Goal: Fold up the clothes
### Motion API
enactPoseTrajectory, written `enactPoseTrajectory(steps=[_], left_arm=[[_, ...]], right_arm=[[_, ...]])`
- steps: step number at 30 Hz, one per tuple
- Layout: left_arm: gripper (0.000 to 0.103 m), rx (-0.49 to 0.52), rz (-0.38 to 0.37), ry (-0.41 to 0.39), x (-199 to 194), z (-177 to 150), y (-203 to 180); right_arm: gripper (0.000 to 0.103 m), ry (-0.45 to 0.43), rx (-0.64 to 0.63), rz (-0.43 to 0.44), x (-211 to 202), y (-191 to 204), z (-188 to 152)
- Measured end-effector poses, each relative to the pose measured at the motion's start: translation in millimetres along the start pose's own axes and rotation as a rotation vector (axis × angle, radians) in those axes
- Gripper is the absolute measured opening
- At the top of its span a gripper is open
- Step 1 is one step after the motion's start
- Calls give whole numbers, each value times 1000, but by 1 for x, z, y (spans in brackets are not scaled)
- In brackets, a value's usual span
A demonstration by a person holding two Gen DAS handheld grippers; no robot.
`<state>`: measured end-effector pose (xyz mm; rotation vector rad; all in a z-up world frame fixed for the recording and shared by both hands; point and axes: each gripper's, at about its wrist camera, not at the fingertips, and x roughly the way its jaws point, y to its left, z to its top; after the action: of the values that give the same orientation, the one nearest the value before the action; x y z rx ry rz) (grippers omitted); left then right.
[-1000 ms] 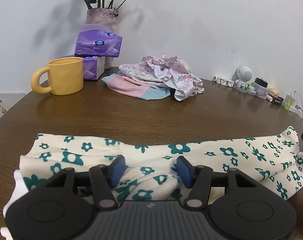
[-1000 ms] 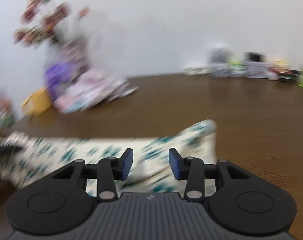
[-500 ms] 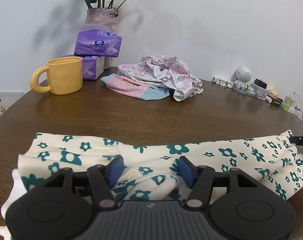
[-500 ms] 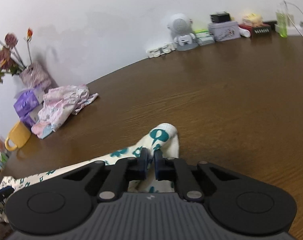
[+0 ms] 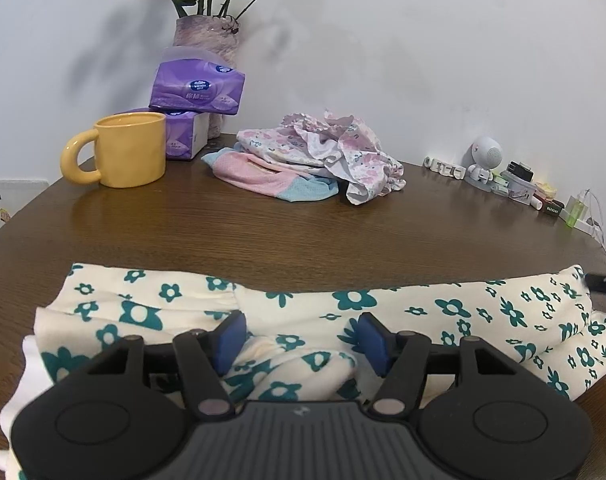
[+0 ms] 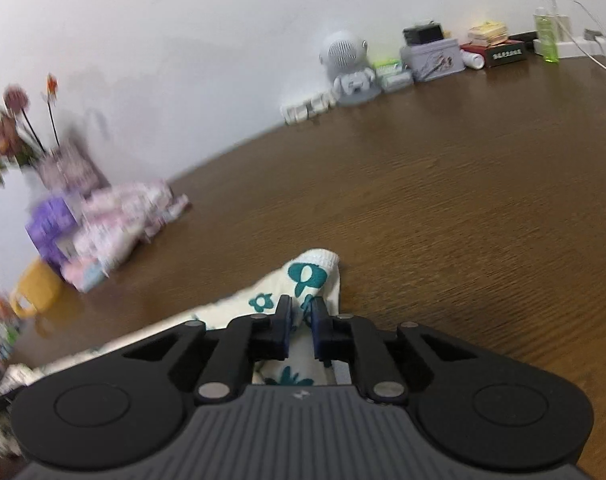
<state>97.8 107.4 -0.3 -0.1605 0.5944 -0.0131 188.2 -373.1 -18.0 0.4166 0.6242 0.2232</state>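
A cream garment with green flowers (image 5: 383, 312) lies stretched across the near side of the brown table (image 5: 303, 236). My left gripper (image 5: 301, 338) hovers open over its bunched middle, blue pads on either side of a fold. In the right wrist view my right gripper (image 6: 301, 314) is shut on the far end of the same garment (image 6: 307, 276), whose tip sticks out past the fingers. That right gripper shows as a dark shape at the right edge of the left wrist view.
A pile of pink and floral clothes (image 5: 319, 160) lies at the back of the table. A yellow mug (image 5: 127, 150), purple tissue packs (image 5: 197, 88) and a flower vase (image 5: 207, 38) stand at back left. Small gadgets and a speaker (image 5: 485, 160) line the back right wall.
My right gripper swung toward the garment's far end and closed on it; its view has tilted. My left gripper stayed open over the middle, almost still.
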Motion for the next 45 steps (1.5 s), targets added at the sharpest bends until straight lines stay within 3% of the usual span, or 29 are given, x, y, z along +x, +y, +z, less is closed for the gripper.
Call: enactPoseTrajectory(steps=[3,5,8,13,15,17,27,34,39,40,43,45], left_arm=[[65,17,22,-7,-3,2,-6],[68,27,17,-29,-9,5,-12],[68,62,-48,-62,-15,11,-29],[66,188,-77,-24,-2,7,-65],[52,219,-60,1,6,0,-70],[52,239,-43,20,12,-5,-73],[52,167,-28,20,11,-8,-60],[49,131,-11,17,14,-2,-53],[13,200,1,4,13,6,-63],[12,213,0,10,15,7,-66],[19,186,2,33,19,7,-62],[36,122,-24,16,8,9,-51]], right_arm=[[12,-115,-45,-42,-25,12,1],[14,-135,-117,-36,-32,31,0],[26,-77,-257,34,-23,71,-10],[28,4,-391,82,-5,106,-28],[28,23,-421,88,-1,113,-34],[29,42,-451,93,4,120,-40],[31,133,-584,114,23,150,-66],[37,103,-536,19,23,129,-60],[37,96,-532,5,20,124,-60],[37,94,-534,5,20,124,-60],[37,94,-530,8,20,123,-60],[37,93,-533,8,20,124,-60]])
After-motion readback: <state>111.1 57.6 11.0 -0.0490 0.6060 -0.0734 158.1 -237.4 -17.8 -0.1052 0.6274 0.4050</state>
